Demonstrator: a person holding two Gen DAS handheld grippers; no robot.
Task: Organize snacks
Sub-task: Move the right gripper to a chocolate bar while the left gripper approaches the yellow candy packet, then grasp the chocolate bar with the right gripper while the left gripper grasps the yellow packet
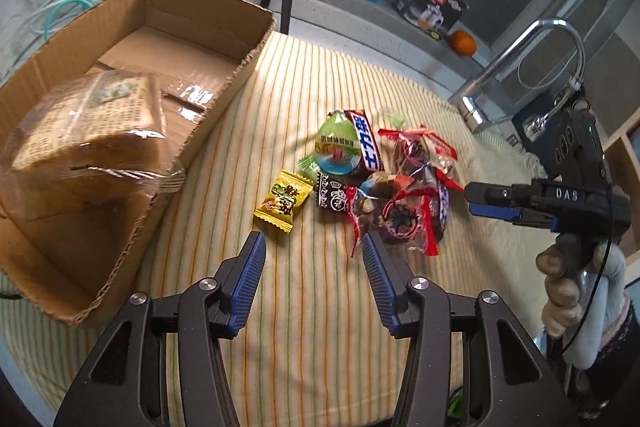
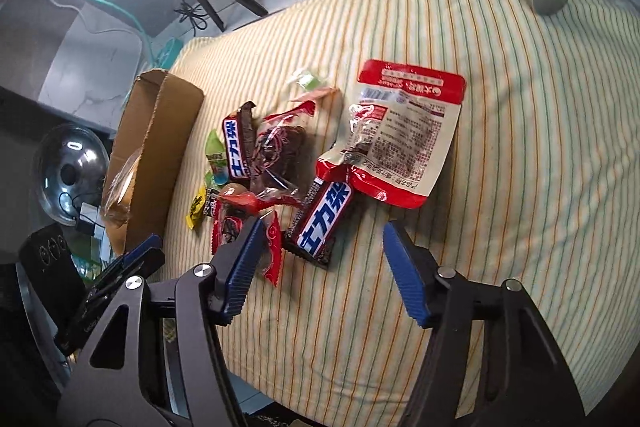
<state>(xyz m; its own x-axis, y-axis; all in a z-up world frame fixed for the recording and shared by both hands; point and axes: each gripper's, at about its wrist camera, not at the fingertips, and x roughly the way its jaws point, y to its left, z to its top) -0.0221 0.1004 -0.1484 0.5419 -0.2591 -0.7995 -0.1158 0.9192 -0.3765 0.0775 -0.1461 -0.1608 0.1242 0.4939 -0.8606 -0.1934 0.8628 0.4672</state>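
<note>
Presently catalogued, left to right, with the cardboard box point(image 1: 132, 99) as landmark.

Item 1. Cardboard box, open-topped, on the striped cloth point(image 1: 320, 307). Inside it lies a wrapped cake loaf point(image 1: 88, 143) in clear film. Likely soft and crushable; best taken by its sides.

Item 2. Yellow candy point(image 1: 283, 201), just right of the box, lying flat and apart from the heap. Judged very light, with a crinkly wrapper; the crimped ends offer the surest hold.

Item 3. Green jelly cup point(image 1: 338, 147), further right of the box, leaning on a chocolate bar point(image 1: 366, 145). Smooth foil lid, probably slippery.

Item 4. Second chocolate bar point(image 2: 324, 223), on the side of the heap away from the box. Firm and narrow; grip across its width.

Item 5. Clear red-trimmed packets point(image 1: 404, 215) with dark contents, tangled in the heap. Loose film, likely to slide or drag neighbours along.

Item 6. Red-and-cream pouch point(image 2: 396, 131), farthest from the box, flat on the cloth, touching the second bar. Limp and light; take an edge seam.

Item 7. Left gripper point(image 1: 314, 251), above the cloth to the right of the box, short of the yellow candy. Jaws parted about halfway, nothing between them, touching nothing.

Item 8. Right gripper point(image 2: 320, 243), beyond the heap from the box. Jaws apart, straddling the near end of the second bar without pressing it; its left pad overlaps a red-trimmed packet in view, contact uncertain.
</note>
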